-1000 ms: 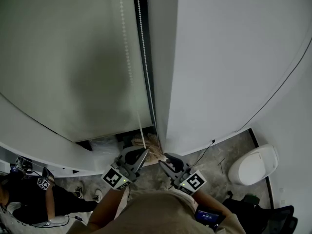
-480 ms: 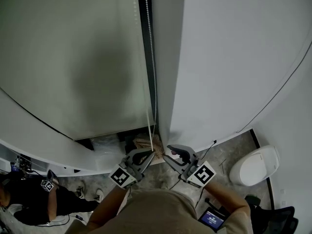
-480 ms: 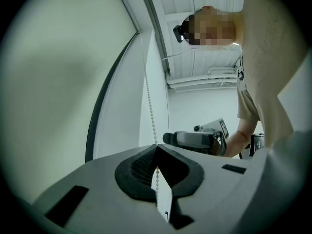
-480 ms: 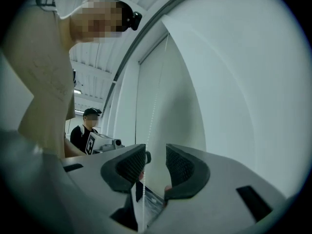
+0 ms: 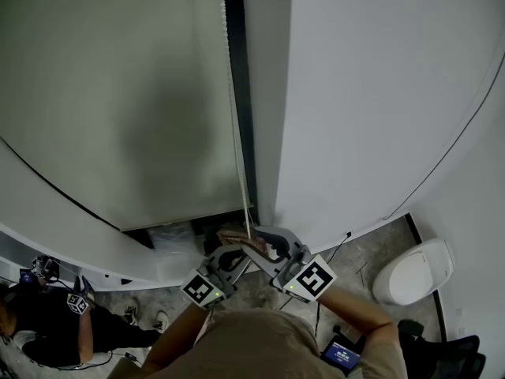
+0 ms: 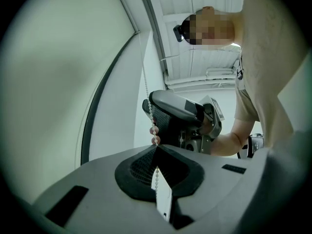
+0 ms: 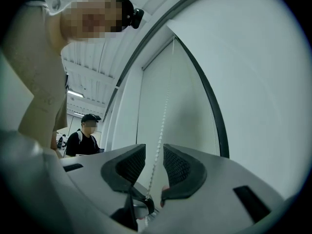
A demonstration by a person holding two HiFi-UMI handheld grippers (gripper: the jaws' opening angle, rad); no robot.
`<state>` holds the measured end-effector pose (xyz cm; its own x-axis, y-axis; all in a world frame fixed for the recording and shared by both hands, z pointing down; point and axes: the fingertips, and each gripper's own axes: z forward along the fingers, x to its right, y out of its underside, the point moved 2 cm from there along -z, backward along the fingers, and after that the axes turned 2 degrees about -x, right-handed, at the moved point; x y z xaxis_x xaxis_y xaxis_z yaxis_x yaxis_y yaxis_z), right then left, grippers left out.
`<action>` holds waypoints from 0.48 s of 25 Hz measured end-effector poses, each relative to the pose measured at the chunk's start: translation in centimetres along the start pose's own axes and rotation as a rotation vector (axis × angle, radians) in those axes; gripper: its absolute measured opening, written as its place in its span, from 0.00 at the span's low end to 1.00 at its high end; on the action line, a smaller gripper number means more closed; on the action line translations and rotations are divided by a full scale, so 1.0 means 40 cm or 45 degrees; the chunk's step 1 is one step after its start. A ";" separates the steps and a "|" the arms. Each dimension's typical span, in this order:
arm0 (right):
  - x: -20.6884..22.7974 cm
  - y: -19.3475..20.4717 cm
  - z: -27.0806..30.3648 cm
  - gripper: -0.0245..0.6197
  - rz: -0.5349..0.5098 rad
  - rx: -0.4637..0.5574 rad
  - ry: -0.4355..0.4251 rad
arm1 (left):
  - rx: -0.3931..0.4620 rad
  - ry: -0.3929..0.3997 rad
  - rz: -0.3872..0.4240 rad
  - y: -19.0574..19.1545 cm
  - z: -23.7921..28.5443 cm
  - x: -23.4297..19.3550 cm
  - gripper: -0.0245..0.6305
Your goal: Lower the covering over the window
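The covering (image 5: pixel 118 93), a pale roller blind, fills the head view from 9 to 12 o'clock. Its hem sits low, and a dark gap (image 5: pixel 207 227) is still uncovered beneath it near 6 o'clock. The bead chain (image 5: pixel 235 133) hangs along the blind's right edge, from 12 o'clock down to the tongs. The left tongs (image 5: pixel 235 253) are clamped together on the chain. The right tongs (image 5: pixel 264 235) stand apart, with the chain running between them and not pressed.

Change: a second ago the right tongs sat beside the left, at their 4 o'clock. They have since risen along the chain and now sit just above the left tongs. Judgement: this is a hand-over-hand regrip, placing the right tongs to close higher up for the next pull while the left tongs hold the chain.

Containers: only a white rounded unit (image 5: pixel 412 268) on the floor (image 5: pixel 355 251) at 4 o'clock. It is closed and its contents are not visible.
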<state>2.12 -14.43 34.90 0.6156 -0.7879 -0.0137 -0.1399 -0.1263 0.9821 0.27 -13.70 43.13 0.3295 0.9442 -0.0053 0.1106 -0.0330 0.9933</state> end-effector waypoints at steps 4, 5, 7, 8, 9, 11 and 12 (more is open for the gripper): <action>-0.006 -0.012 -0.002 0.20 -0.011 -0.001 0.011 | 0.004 0.006 0.011 0.012 -0.005 0.023 0.06; -0.007 -0.019 -0.004 0.20 -0.012 0.005 0.020 | -0.015 0.009 0.024 0.024 -0.006 0.029 0.06; -0.005 -0.020 -0.003 0.16 -0.025 0.001 0.033 | -0.036 0.015 0.030 0.056 -0.016 0.032 0.06; -0.001 -0.017 0.003 0.14 -0.028 -0.003 0.036 | -0.047 0.013 0.018 0.073 -0.024 0.027 0.06; 0.004 -0.012 0.012 0.12 -0.029 -0.006 0.037 | -0.062 0.008 0.008 0.088 -0.033 0.018 0.06; 0.012 -0.010 0.024 0.10 -0.023 -0.005 0.037 | -0.080 0.002 -0.007 0.105 -0.044 0.007 0.06; 0.011 -0.010 0.024 0.10 -0.020 -0.002 0.037 | -0.083 -0.001 -0.017 0.108 -0.046 0.006 0.06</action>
<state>1.71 -15.32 34.31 0.6400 -0.7680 -0.0233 -0.1289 -0.1372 0.9821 -0.89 -13.00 47.61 0.3293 0.9440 -0.0183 0.0533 0.0008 0.9986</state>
